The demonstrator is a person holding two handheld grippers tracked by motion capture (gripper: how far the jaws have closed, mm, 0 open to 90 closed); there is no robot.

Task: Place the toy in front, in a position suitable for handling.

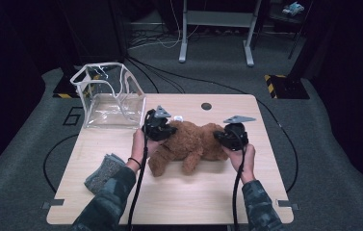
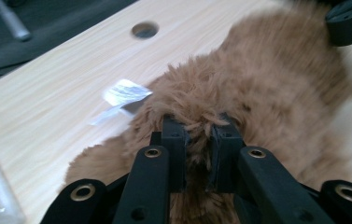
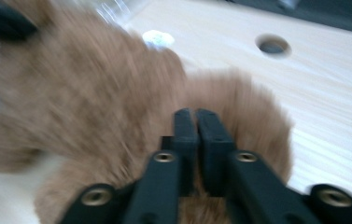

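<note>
Black jaws of left tongs (image 2: 197, 140) pinch teddy bear (image 1: 188, 144) fur; right tongs (image 3: 197, 135) clamp its far end. Carrying step, likely; next, lift together toward clear bag (image 1: 109, 96) beyond left tongs.

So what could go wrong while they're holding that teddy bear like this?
Both the left gripper and the right gripper pinch only tufts of the teddy bear, so the fur may slip free if it is lifted. The clear bag stands close by and could get knocked.
</note>
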